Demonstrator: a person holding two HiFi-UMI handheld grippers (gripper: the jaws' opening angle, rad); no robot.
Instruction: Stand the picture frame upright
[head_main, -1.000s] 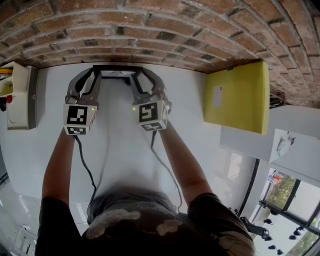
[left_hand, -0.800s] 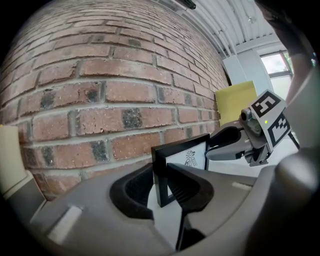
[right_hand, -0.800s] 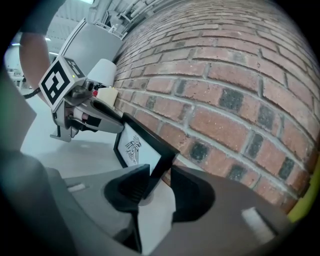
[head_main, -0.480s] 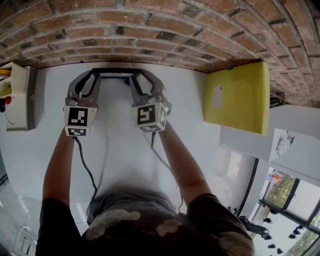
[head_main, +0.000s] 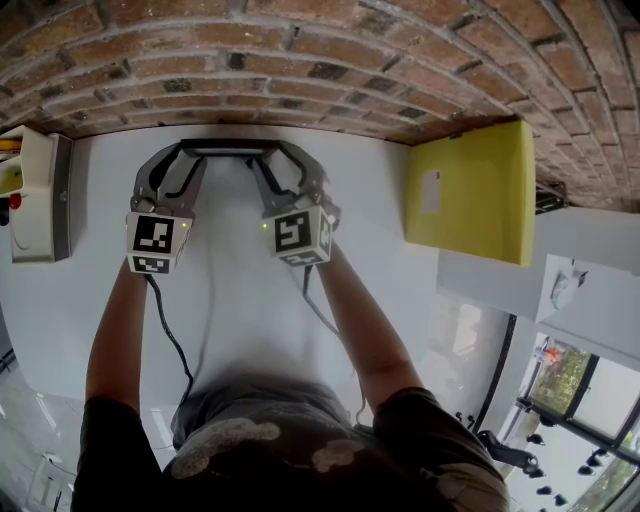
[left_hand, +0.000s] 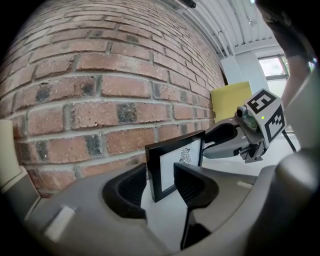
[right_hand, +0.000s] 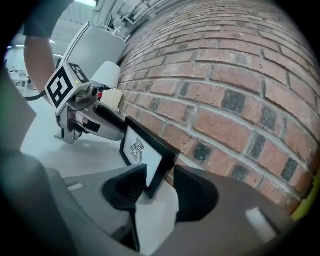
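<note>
A black picture frame with a small dark drawing on white stands upright on the white table, close to the brick wall. In the head view it shows only as a thin dark bar. My left gripper straddles its left end and my right gripper its right end. Both pairs of jaws are opening. The frame's ends stay between the pads, with small gaps showing beside them. Each gripper also shows in the other's view, at the frame's far end.
A yellow box lies on the table to the right, against the wall. A white device sits at the left edge. The person's arms reach over the table's middle, with cables trailing from both grippers.
Both grippers' jaws have spread a little around the frame's ends. The frame has come more upright and now shows as a thinner bar by the wall. The hands have hardly shifted.
</note>
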